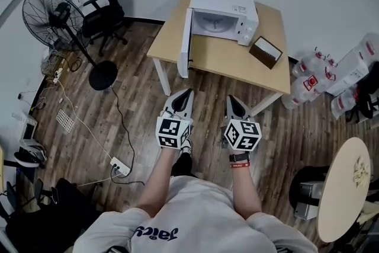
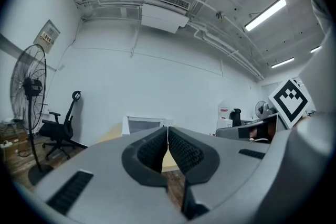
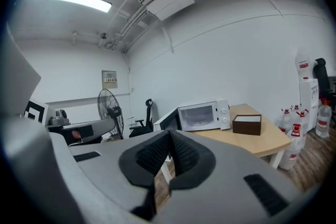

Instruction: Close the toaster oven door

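The toaster oven [image 1: 224,16] is sitting at the far end of the wooden table [image 1: 231,59], at about 12 o'clock from the person's hands; its door [image 1: 185,43] is standing wide open, swinging out from the oven's left edge toward 6 o'clock. The left gripper [image 1: 188,93] is pointing toward the table with its jaws pressing together on nothing; the right gripper [image 1: 230,100] is doing likewise, closed and empty. Both are hovering over the floor, well apart from the door.

The door is looking like a light, rigid panel turning on a side hinge, so it is probably asking for a push rather than a grip. Its face is likely smooth and a little slippery, with a window that may be glass, so a gentle flat press is seeming wiser than a jab. The free edge at 6 o'clock, farthest from the hinge, is offering the best leverage; the oven may be sliding on the table if shoved hard.

The oven's cavity is showing pale and, as far as the head view is revealing, empty. A brown box [image 1: 265,51] is lying at 4 o'clock of the oven, its contents too small to tell; clear bottles [image 1: 314,75] are clustering on the floor at 3 o'clock of the table.
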### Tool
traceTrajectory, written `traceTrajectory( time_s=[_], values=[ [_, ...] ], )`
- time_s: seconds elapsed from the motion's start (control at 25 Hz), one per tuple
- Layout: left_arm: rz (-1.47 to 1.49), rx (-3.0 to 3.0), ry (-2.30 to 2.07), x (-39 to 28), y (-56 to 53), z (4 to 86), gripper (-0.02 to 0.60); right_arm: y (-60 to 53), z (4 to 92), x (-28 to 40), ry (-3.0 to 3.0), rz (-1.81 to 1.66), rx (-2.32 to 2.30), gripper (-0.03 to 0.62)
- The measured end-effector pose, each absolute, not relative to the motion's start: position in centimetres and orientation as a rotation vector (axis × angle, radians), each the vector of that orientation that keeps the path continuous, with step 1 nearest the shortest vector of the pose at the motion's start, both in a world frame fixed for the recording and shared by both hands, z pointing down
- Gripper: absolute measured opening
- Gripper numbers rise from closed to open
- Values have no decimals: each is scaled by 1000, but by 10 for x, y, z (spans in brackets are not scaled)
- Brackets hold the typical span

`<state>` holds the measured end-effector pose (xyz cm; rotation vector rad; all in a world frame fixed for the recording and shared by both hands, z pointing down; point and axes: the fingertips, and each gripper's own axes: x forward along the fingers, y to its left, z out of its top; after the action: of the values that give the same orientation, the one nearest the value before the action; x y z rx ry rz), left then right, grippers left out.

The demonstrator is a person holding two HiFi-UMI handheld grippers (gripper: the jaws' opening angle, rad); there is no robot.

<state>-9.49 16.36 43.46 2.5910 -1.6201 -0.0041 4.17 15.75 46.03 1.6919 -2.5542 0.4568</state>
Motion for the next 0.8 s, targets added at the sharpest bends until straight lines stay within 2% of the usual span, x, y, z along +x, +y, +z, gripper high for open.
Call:
traceTrajectory(
  time_s=[0.8],
  values=[
    [36,2662,-1517,-180,-62,421,23,-72,441,-57,-2591,412,1635,15]
  ],
)
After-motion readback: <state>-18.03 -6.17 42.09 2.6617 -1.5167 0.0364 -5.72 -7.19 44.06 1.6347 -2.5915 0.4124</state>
